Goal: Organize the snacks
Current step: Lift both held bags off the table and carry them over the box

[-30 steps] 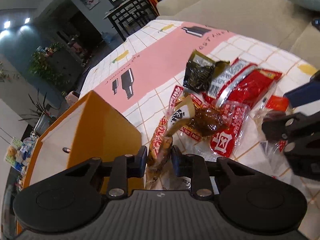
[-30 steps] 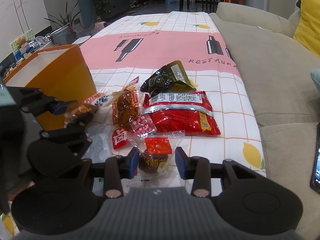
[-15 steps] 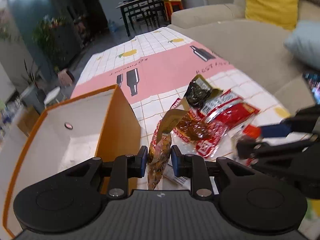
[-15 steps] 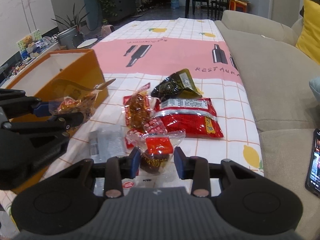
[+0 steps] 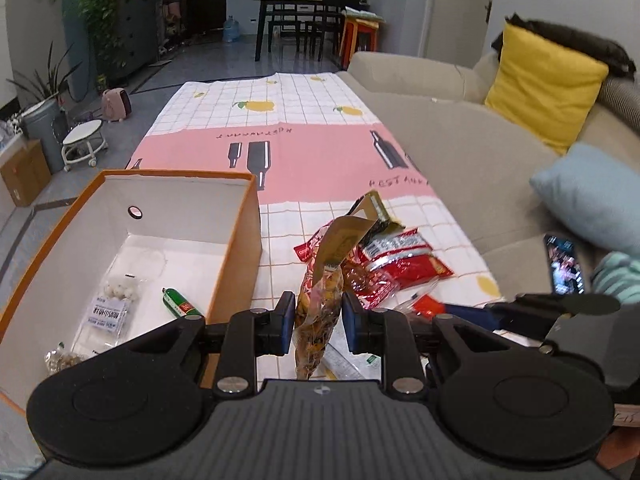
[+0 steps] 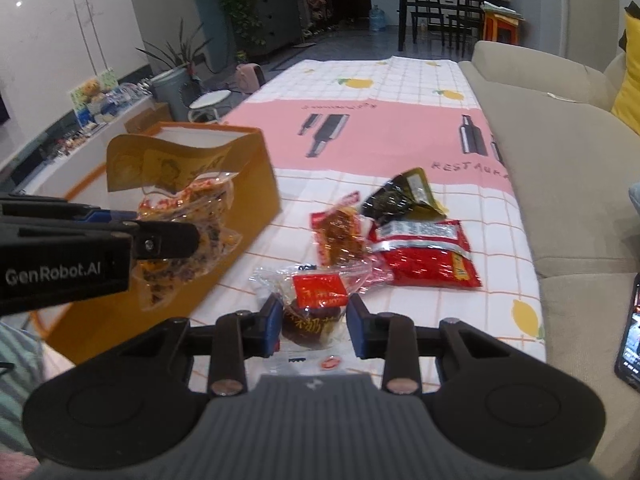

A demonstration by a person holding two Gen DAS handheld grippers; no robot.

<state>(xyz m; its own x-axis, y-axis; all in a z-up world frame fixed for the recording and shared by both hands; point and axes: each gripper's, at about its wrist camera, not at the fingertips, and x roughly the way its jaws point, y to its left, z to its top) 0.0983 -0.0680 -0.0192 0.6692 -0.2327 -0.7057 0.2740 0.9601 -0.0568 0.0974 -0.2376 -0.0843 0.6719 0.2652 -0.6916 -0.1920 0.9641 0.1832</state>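
Observation:
My left gripper is shut on a clear yellow-topped snack bag and holds it up in the air beside the right wall of the orange box. The bag and the left gripper also show in the right wrist view, with the orange box behind them. My right gripper has its jaws around a clear packet with a red label on the table. Red, dark green and brown snack packs lie beyond it.
The box holds a white-sweets packet, a green tube and another small pack. A beige sofa with a yellow cushion runs along the right. A lit phone lies on it. The tablecloth stretches far ahead.
My left gripper lifted the yellow-topped bag off the snack pile and swung level, so the box's inside shows. My right gripper stayed at the red-label packet.

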